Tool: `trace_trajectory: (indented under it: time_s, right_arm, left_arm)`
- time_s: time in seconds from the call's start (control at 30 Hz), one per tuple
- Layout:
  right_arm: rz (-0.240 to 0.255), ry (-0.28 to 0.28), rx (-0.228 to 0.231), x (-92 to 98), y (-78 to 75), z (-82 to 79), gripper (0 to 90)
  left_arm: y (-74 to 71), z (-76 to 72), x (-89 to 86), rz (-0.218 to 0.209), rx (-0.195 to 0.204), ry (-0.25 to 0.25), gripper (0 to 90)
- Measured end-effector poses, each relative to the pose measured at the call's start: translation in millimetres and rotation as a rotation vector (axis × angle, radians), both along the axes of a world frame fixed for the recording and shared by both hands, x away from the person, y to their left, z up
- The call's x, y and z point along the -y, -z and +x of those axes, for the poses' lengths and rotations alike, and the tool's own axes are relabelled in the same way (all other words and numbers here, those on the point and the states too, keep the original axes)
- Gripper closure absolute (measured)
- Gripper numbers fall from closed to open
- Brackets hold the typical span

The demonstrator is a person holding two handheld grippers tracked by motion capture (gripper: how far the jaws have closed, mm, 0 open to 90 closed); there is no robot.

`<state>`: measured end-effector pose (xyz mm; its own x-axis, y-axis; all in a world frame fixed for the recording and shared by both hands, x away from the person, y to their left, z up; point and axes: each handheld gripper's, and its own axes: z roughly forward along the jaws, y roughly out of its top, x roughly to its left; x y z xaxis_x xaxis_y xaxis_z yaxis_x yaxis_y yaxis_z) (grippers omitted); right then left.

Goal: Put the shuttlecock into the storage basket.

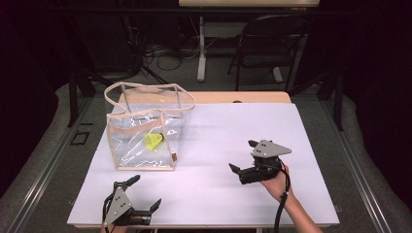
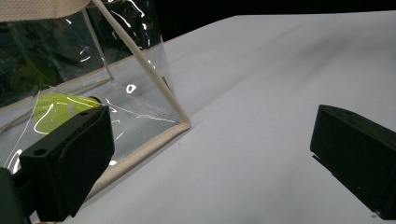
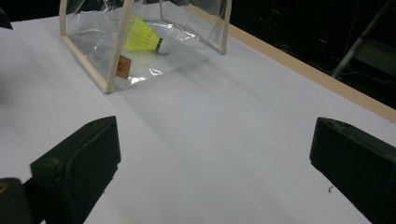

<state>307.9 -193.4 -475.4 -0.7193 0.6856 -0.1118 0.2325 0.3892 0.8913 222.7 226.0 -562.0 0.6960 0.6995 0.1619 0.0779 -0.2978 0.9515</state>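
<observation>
A clear plastic tote bag (image 1: pixel 145 131) with beige trim and handles stands upright on the left half of the white table (image 1: pixel 218 126). Inside it lies a yellow shuttlecock (image 1: pixel 153 141), on its side on the bag's floor (image 3: pixel 142 38) (image 2: pixel 53 109). My left gripper (image 1: pixel 144 193) is open near the table's front edge, just in front of the bag's near corner (image 2: pixel 184 125). My right gripper (image 1: pixel 244 156) is open to the right of the bag, held by a hand, with bare table between its jaws.
A wooden strip (image 1: pixel 233 97) runs along the table's far edge. Behind the table stand a black folding chair (image 1: pixel 272 43) and a desk leg (image 1: pixel 201 48) with cables on the floor. Grey padded rails (image 1: pixel 43 145) flank the table.
</observation>
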Motion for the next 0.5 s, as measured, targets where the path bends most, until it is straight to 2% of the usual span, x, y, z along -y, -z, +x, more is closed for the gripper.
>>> trace_trajectory:
  time_s: [0.5]
  right_arm:
    - [0.016, 0.036, 0.043, 25.8, 32.1, -29.8, 0.7]
  left_arm:
    - [0.3, 0.3, 1.5, -0.001, 0.001, 0.002, 0.0]
